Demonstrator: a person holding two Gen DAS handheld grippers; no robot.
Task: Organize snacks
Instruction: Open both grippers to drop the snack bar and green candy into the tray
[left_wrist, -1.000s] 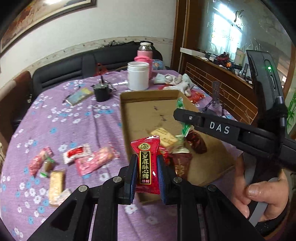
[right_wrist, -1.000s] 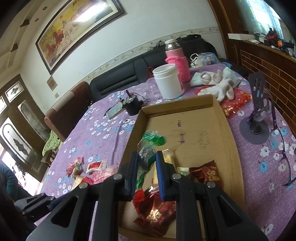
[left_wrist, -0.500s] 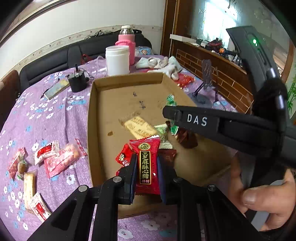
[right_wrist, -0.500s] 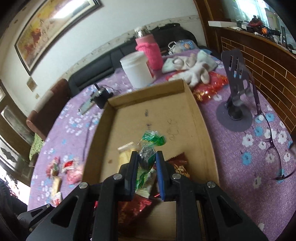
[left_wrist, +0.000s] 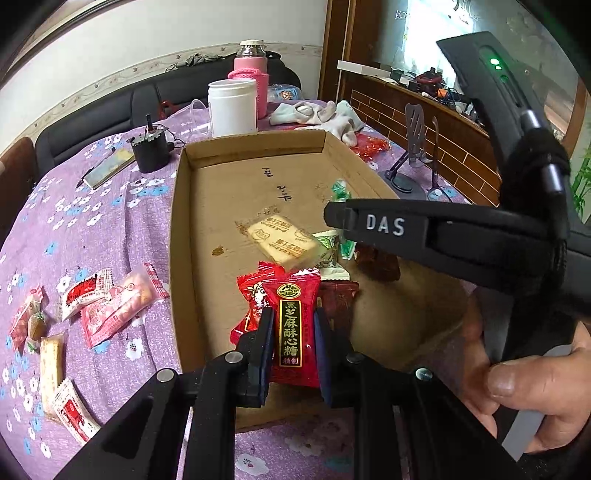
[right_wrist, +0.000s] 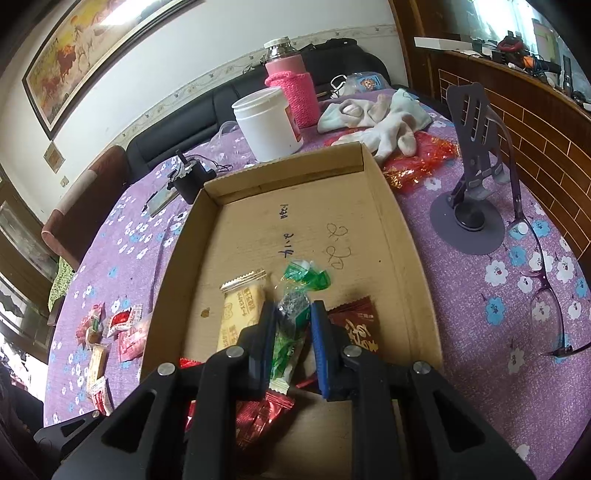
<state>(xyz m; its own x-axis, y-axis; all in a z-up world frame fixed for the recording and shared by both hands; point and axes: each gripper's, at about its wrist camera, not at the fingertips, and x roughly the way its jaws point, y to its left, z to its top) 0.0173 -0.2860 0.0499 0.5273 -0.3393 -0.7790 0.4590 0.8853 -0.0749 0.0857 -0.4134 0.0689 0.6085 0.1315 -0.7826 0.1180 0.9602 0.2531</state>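
Observation:
A shallow cardboard box (left_wrist: 192, 236) (right_wrist: 391, 206) lies on the purple flowered tablecloth. My left gripper (left_wrist: 293, 325) is shut on a red candy packet with a black label (left_wrist: 293, 306), held over the box's near end. My right gripper (right_wrist: 293, 317) is shut on a green-wrapped candy (right_wrist: 295, 295), low over the snacks in the box. In the box lie a yellow biscuit pack (left_wrist: 282, 240) (right_wrist: 240, 314), a dark red packet (right_wrist: 354, 328) and other red packets (left_wrist: 251, 299). The right gripper's black arm (left_wrist: 424, 229) crosses the left wrist view, with a hand (left_wrist: 535, 384) on its handle.
Several loose snack packets (left_wrist: 110, 306) (right_wrist: 110, 332) lie on the cloth left of the box. Behind the box stand a white jar (left_wrist: 232, 107), a pink-sleeved flask (right_wrist: 291, 92), a black cup (left_wrist: 149, 153) and white cloths (right_wrist: 376, 118). A phone stand (right_wrist: 472, 206) and glasses (right_wrist: 546, 306) are to the right.
Both grippers have moved forward and down over the box, each still holding its candy. The box and its snacks now look larger and nearer in both views.

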